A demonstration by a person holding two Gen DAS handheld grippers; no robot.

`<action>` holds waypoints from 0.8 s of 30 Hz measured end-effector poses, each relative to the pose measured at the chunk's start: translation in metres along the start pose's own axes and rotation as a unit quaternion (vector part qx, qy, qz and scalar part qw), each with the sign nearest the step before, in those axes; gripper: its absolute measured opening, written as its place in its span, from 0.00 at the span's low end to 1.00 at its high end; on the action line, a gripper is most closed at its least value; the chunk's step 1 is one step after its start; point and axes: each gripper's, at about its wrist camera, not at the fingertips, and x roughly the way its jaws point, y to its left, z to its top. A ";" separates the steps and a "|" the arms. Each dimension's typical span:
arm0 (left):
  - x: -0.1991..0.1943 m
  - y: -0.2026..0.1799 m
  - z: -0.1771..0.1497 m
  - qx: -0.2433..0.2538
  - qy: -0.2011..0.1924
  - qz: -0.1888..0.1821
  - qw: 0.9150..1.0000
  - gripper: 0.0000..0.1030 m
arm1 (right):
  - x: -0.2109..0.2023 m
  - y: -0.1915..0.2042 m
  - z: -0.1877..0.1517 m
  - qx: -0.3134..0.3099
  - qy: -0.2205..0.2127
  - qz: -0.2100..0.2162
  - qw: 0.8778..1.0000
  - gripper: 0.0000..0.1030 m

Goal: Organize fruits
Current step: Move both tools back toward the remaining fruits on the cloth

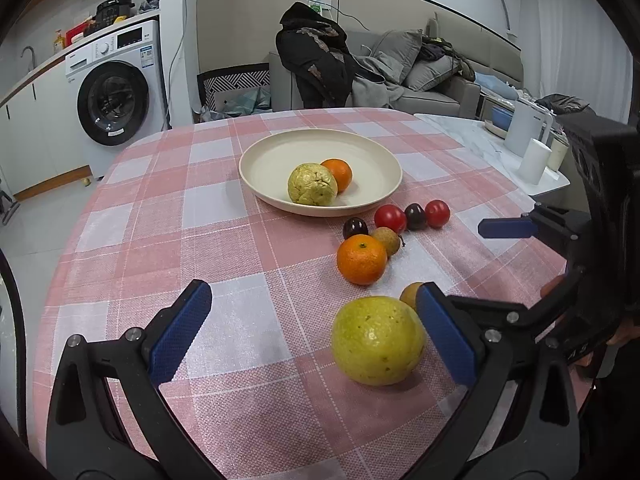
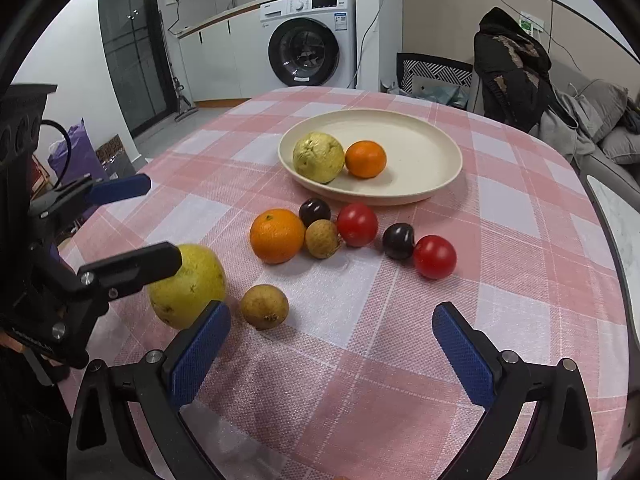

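A cream plate [image 1: 372,156] [image 2: 424,148] holds a wrinkled yellow-green fruit [image 1: 312,184] [image 2: 319,157] and an orange [image 1: 338,174] [image 2: 365,159]. On the checked cloth lie a smooth yellow-green fruit [image 1: 378,340] [image 2: 196,292], an orange [image 1: 361,260] [image 2: 277,235], two tomatoes [image 1: 390,218] [image 2: 435,257], two dark cherries [image 1: 355,227] [image 2: 397,241] and two brown longans [image 1: 387,240] [image 2: 264,306]. My left gripper [image 1: 316,332] is open, with the smooth fruit between its fingers beside the right pad. My right gripper [image 2: 332,348] is open and empty above the cloth.
A white side table [image 1: 480,140] with a kettle and cups stands right of the table. A washing machine [image 2: 312,40], a chair with a black coat [image 2: 512,64] and a grey sofa [image 1: 432,68] lie beyond the far edge.
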 end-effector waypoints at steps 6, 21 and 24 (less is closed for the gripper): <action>0.000 0.001 -0.001 0.003 -0.003 -0.008 1.000 0.99 | 0.008 0.004 -0.003 -0.002 0.023 0.022 0.999 1.00; 0.001 0.008 0.000 -0.009 -0.007 -0.018 1.000 0.99 | 0.020 0.035 -0.009 -0.063 0.034 0.033 0.997 0.60; 0.002 0.007 -0.001 -0.006 -0.004 -0.018 1.000 0.99 | 0.020 0.036 -0.008 -0.065 0.033 0.036 0.997 0.50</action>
